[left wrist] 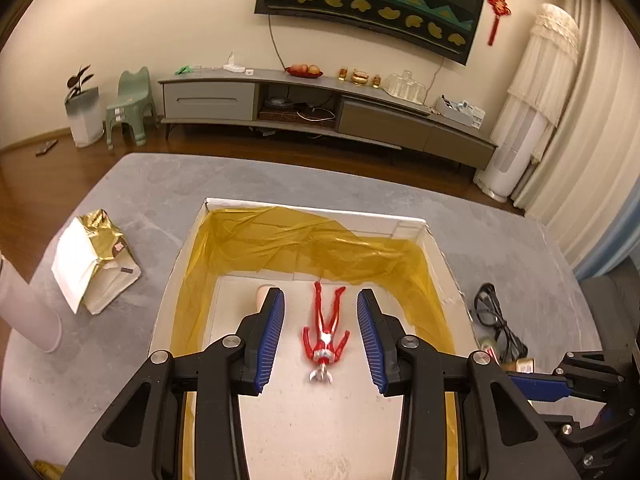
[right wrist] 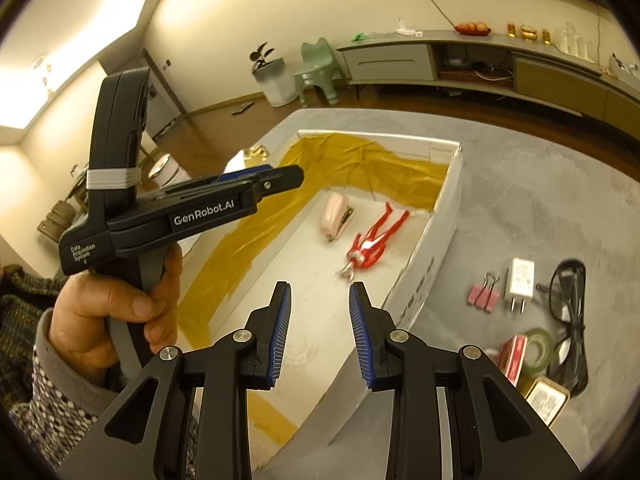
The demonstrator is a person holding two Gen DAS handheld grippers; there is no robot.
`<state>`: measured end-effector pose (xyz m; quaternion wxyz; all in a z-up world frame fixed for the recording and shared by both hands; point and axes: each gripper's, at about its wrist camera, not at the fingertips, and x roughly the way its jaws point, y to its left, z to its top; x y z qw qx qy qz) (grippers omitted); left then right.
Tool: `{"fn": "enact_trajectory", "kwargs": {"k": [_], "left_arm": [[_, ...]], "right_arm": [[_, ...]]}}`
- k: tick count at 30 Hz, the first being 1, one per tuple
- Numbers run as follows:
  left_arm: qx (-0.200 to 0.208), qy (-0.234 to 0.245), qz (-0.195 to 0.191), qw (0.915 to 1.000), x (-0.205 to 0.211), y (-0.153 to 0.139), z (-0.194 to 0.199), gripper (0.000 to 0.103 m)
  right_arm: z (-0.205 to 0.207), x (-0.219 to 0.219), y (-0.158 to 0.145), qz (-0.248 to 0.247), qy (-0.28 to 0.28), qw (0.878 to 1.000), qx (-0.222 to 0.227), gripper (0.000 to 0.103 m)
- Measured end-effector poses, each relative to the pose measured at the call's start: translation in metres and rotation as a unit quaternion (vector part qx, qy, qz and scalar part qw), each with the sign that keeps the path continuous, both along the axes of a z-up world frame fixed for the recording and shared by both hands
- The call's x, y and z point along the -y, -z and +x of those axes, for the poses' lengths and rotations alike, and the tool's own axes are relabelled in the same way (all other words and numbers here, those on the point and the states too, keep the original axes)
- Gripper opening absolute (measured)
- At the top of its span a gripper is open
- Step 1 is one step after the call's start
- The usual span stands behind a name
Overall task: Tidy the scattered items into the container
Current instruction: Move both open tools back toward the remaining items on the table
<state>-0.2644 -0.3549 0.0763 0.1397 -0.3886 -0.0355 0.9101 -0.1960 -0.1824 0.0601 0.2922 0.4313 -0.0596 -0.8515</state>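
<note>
A white cardboard box [left wrist: 434, 240] [right wrist: 444, 216] with yellow tape lining sits on a grey carpet. Inside lie a red and silver toy figure [left wrist: 326, 336] [right wrist: 370, 244] and a pink stapler [right wrist: 336, 216], whose tip [left wrist: 262, 294] peeks out behind my left finger. My left gripper [left wrist: 320, 338] hangs open above the box, with the figure lying on the floor of the box below the gap between its fingers. My right gripper [right wrist: 320, 334] is open and empty over the box's near right wall. Outside the box lie pink binder clips [right wrist: 484, 294], a white charger [right wrist: 520, 282], a black cable [right wrist: 572, 312] [left wrist: 496, 320], tape rolls [right wrist: 528, 354] and a small tin [right wrist: 546, 400].
A crumpled gold and white bag [left wrist: 94, 262] lies on the carpet left of the box. A person's hand [right wrist: 112, 312] holds the left gripper's handle. A TV cabinet [left wrist: 328, 112], a green stool [left wrist: 130, 108] and a plant pot [left wrist: 84, 114] stand along the far wall.
</note>
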Motion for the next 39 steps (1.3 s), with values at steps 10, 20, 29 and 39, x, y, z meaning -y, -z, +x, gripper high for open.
{"fn": "enact_trajectory", "kwargs": {"k": [10,20,29,39], "left_arm": [[-0.022,0.005,-0.035,0.9991,-0.013,-0.019,0.039,0.04],[-0.041,0.02,-0.058,0.9973,-0.031,-0.035,0.069,0.04],[-0.055,0.045,-0.076,0.9946,-0.053,-0.04,0.096,0.04],[-0.052,0.143,-0.085,0.9846,-0.127,-0.027,0.129,0.041]], "right_arm": [[0.036,-0.008,-0.006,0.001,-0.008,1.0,-0.012,0.032],[0.067,-0.014,-0.012,-0.019,-0.026,0.999,-0.029,0.033],[0.104,-0.042,-0.001,-0.095,-0.022,0.994,-0.048,0.033],[0.118,-0.092,0.027,-0.073,0.023,0.997,-0.023,0.034]]}}
